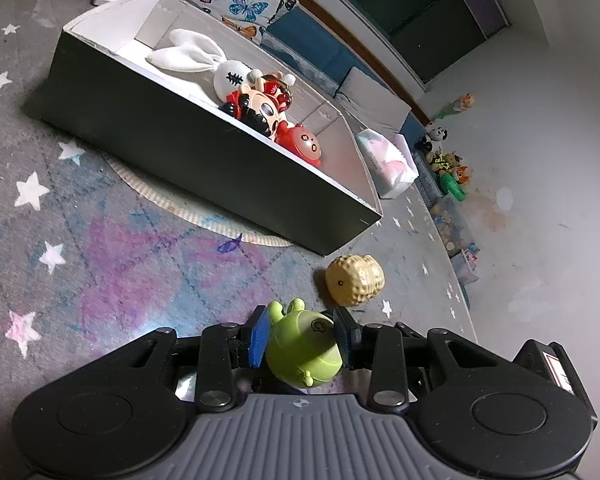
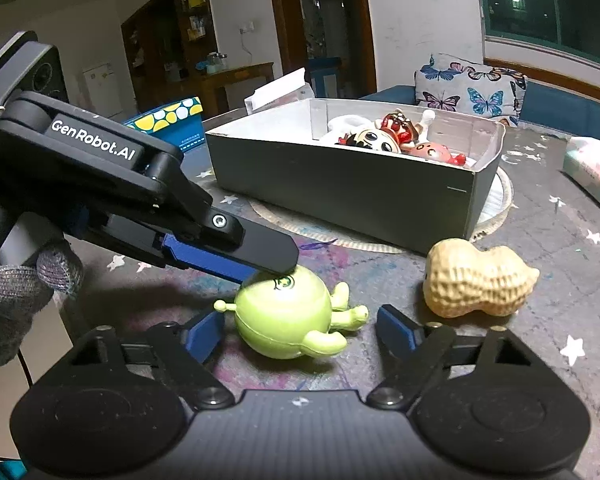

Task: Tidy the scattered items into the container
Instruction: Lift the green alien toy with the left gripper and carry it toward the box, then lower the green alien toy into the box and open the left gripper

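My left gripper (image 1: pixel 302 334) is shut on a round green toy figure (image 1: pixel 304 354) that rests on the starry rug. In the right wrist view the same green toy (image 2: pixel 284 316) lies between the spread blue pads of my open right gripper (image 2: pixel 296 332), with the left gripper's fingers (image 2: pixel 260 256) clamped on it from above left. A tan peanut toy (image 1: pixel 354 280) lies just beyond, also in the right wrist view (image 2: pixel 476 284). The dark open box (image 1: pixel 204 148), also in the right wrist view (image 2: pixel 352 192), holds a white plush rabbit (image 1: pixel 196 56), a doll figure (image 1: pixel 260 106) and a red toy (image 1: pixel 304 144).
A butterfly cushion (image 2: pixel 468 88) and blue sofa stand behind the box. A white tissue pack (image 1: pixel 388 160) lies right of the box. Small toys (image 1: pixel 448 156) are piled along the wall. A round woven mat (image 2: pixel 496 204) lies under the box.
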The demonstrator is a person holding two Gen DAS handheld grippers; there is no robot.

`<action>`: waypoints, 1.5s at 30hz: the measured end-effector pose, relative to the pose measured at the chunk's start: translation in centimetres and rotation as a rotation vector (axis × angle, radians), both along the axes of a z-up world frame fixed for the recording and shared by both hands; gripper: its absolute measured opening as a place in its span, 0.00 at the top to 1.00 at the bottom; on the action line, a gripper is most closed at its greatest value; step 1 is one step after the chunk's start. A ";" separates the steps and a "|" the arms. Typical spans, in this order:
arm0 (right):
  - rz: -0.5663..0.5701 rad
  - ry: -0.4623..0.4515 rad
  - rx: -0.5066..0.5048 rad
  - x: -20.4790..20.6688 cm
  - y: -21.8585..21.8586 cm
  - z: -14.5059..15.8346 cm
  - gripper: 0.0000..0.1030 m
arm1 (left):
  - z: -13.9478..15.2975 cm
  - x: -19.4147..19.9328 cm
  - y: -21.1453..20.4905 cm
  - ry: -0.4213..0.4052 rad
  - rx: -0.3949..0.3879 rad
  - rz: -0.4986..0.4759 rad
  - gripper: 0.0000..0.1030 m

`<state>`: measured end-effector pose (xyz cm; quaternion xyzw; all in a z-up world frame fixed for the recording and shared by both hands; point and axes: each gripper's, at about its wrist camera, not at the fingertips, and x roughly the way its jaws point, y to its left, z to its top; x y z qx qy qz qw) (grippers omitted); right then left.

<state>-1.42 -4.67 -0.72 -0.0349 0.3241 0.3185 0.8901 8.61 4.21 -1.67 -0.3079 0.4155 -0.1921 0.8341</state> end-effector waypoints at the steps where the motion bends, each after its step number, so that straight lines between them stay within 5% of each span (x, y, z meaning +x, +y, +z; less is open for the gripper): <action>1: 0.001 0.002 0.005 0.0 0.0 0.0 0.23 | 0.0 0.0 0.0 0.002 -0.004 0.001 0.63; 8: -0.006 -0.002 -0.007 -0.1 0.1 0.1 0.32 | -0.2 0.0 0.1 0.016 -0.020 0.000 0.63; 19: 0.011 -0.005 -0.021 -0.2 0.5 0.8 0.33 | -0.1 -0.2 1.1 0.043 -0.073 0.023 0.63; 28: 0.067 -0.084 -0.040 1.0 1.3 4.2 0.33 | 3.4 0.0 1.9 -0.060 -0.069 0.048 0.63; 38: 0.139 -0.178 -0.054 6.9 3.9 8.5 0.33 | 7.3 3.7 4.4 -0.182 -0.061 0.133 0.63; 45: 0.199 -0.153 -0.055 13.3 7.1 9.5 0.33 | 7.9 7.9 7.4 -0.201 -0.035 0.220 0.63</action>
